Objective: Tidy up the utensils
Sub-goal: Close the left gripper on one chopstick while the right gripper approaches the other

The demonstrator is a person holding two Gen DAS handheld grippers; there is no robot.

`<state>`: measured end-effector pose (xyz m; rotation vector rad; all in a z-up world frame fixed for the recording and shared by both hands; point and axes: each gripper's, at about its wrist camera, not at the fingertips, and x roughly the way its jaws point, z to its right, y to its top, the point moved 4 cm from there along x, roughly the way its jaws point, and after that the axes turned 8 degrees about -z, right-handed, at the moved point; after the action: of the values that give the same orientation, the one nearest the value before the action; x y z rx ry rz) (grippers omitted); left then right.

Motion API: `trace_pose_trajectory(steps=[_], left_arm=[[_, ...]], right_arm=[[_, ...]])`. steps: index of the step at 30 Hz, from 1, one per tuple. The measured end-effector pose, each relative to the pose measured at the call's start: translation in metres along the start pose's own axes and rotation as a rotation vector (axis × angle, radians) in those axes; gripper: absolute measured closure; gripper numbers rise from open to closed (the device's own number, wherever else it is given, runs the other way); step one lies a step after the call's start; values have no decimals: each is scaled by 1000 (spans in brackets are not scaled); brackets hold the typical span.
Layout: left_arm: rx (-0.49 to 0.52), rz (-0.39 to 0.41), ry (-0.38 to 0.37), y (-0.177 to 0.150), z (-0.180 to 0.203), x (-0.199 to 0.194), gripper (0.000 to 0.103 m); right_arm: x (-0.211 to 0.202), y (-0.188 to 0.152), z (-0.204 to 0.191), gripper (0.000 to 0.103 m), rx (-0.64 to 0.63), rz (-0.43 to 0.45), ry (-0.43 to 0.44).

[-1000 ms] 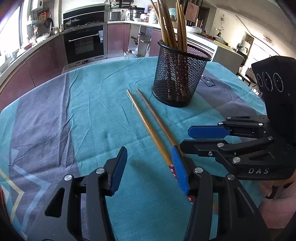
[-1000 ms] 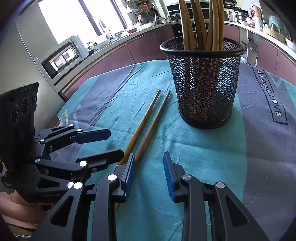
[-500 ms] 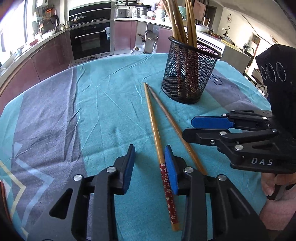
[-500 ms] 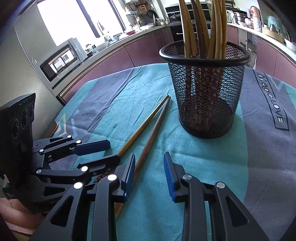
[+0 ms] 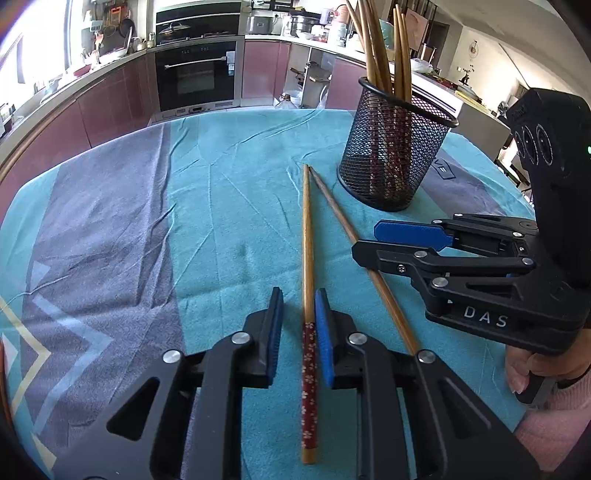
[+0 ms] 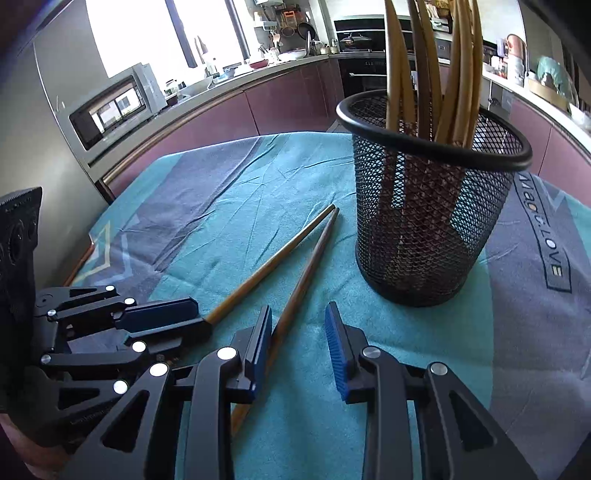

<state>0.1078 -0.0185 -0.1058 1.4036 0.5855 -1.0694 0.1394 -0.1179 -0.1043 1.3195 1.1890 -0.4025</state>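
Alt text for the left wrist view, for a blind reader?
The open left gripper straddles a wooden chopstick with a red floral handle lying on a teal tablecloth. A second plain chopstick, a black mesh holder of chopsticks and the right gripper are nearby.

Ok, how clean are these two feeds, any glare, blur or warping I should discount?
Left wrist view: sharp, strong fisheye bending the counters, dark vignette corners; the chopstick between the left gripper pads is evenly lit. Right wrist view: windows blown out white, the mesh holder sharp but bowed, no motion blur.
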Motion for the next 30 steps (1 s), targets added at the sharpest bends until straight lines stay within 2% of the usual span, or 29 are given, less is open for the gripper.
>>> trace_pose_trajectory(steps=[5, 11, 14, 16, 20, 30], left_arm=[[-20, -3, -8, -5, -2, -2, 91], [-13, -24, -47, -15, 4, -6, 91], [10, -30, -84, -17, 9, -10, 85], [24, -14, -69, -13, 8, -12, 84], [28, 3, -38, 3, 4, -9, 73], [59, -16, 30, 33, 2, 18, 74]], right_arm=[[-1, -1, 4, 78, 10, 1, 4], [-4, -4, 5, 81, 9, -3, 3], [-7, -6, 7, 82, 8, -6, 5], [-8, -7, 11, 81, 13, -10, 6], [-7, -6, 14, 78, 27, -13, 9], [0, 6, 17, 77, 28, -4, -12]])
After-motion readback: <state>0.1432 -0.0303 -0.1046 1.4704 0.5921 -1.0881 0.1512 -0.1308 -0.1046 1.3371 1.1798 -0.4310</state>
